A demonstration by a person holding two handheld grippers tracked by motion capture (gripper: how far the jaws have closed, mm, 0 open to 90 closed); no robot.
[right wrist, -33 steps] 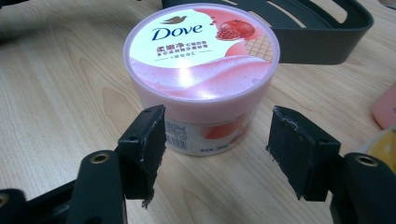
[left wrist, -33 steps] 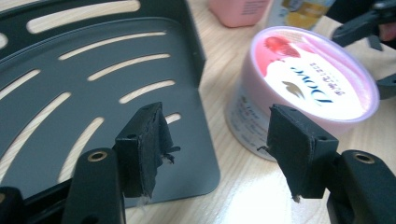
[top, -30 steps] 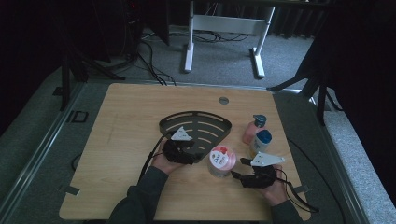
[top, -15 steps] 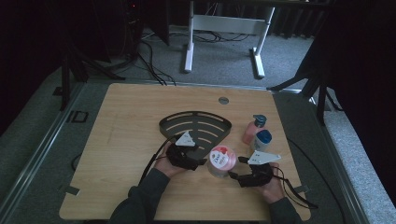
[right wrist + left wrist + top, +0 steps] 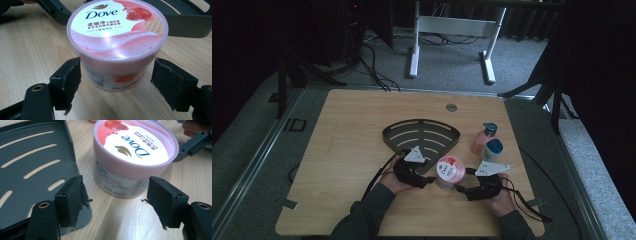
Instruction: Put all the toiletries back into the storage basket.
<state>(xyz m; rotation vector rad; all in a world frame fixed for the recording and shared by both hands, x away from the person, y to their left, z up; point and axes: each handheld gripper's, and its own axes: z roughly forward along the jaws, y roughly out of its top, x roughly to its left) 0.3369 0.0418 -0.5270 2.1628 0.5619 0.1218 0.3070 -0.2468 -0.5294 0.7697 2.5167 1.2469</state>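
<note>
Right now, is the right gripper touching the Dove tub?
Apart. In the right gripper view the right gripper stands open, and bare table shows between each pad and the tub, which sits ahead of the jaws.

I read "Dove" in dark blue on the pink lid of the tub [image 5: 116, 45], gold bird logo above it, pomegranate picture at the lid's edge, Chinese lines beneath, too small for me, side label print blurred, same "Dove" upside down in my left gripper view [image 5: 132, 157]
</note>
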